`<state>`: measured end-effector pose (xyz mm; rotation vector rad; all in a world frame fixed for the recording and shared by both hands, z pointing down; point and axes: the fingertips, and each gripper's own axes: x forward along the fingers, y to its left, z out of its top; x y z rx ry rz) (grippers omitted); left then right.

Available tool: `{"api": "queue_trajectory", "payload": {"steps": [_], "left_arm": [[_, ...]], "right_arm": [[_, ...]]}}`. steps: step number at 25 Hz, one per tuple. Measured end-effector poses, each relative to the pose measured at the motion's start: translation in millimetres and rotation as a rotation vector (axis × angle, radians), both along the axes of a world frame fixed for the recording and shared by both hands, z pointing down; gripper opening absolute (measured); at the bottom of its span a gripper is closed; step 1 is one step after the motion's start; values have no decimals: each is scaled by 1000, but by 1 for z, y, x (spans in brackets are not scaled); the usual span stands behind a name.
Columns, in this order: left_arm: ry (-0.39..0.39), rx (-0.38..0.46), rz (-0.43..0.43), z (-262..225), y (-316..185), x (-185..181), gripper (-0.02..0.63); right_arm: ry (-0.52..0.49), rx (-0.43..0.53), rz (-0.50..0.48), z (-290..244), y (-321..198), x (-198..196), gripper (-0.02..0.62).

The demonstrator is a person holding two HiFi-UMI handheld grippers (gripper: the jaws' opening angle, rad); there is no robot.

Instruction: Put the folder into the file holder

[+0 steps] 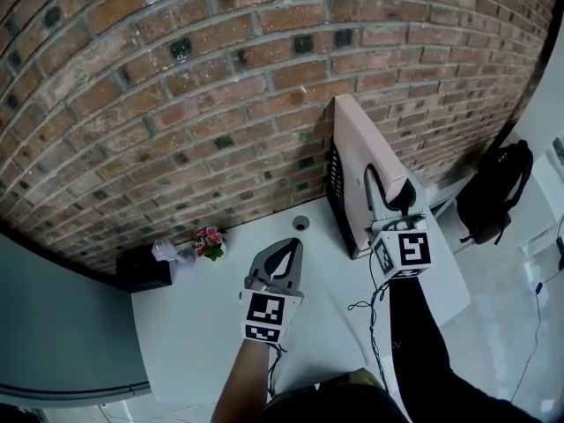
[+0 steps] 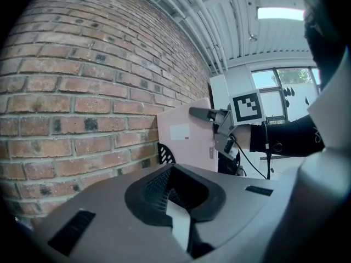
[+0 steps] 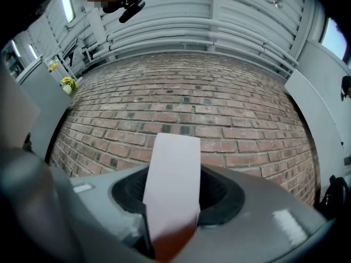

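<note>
A pale pink folder (image 1: 366, 139) stands upright in the black mesh file holder (image 1: 337, 183) at the back of the white table (image 1: 203, 324), against the brick wall. My right gripper (image 1: 392, 192) is at the folder's near upper edge. Its jaws straddle that edge without visibly pressing on it, and in the right gripper view the folder's edge (image 3: 173, 185) stands up between them. My left gripper (image 1: 286, 247) hovers over the table left of the holder, its tips together and nothing in it. The left gripper view shows the folder (image 2: 184, 138) and a finger (image 2: 203, 113) of my right gripper.
A small pot of pink flowers (image 1: 210, 241) and a black box (image 1: 141, 267) sit at the table's back left. A round hole (image 1: 300, 223) lies near the holder. A black backpack (image 1: 493, 192) stands on the floor at the right. A cable (image 1: 374, 315) trails from my right gripper.
</note>
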<state>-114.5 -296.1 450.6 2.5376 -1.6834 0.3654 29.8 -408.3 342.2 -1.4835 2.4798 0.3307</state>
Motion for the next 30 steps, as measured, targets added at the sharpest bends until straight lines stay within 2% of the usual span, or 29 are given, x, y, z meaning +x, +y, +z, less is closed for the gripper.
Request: {"api": "queue_trajectory", "payload": {"steps": [3, 10, 20, 24, 25, 29, 30], "left_arm": [[1, 7, 6, -4, 2, 1, 8], [-1, 10, 33, -6, 9, 9, 8], [-4, 21, 80, -12, 21, 35, 8], [-3, 19, 89, -10, 27, 41, 8], [-3, 18, 90, -9, 29, 42, 8], [-10, 6, 87, -2, 30, 43, 8], [-13, 0, 85, 1, 31, 43, 8]], "right_arm": [[42, -34, 2, 5, 4, 2, 199], [85, -102, 27, 22, 29, 18, 202], [71, -237, 44, 70, 68, 38, 202], [55, -347, 40, 111, 81, 42, 194], [56, -378, 43, 124, 84, 42, 183], [72, -454, 70, 161, 88, 48, 1], [77, -467, 63, 166, 89, 46, 0]]}}
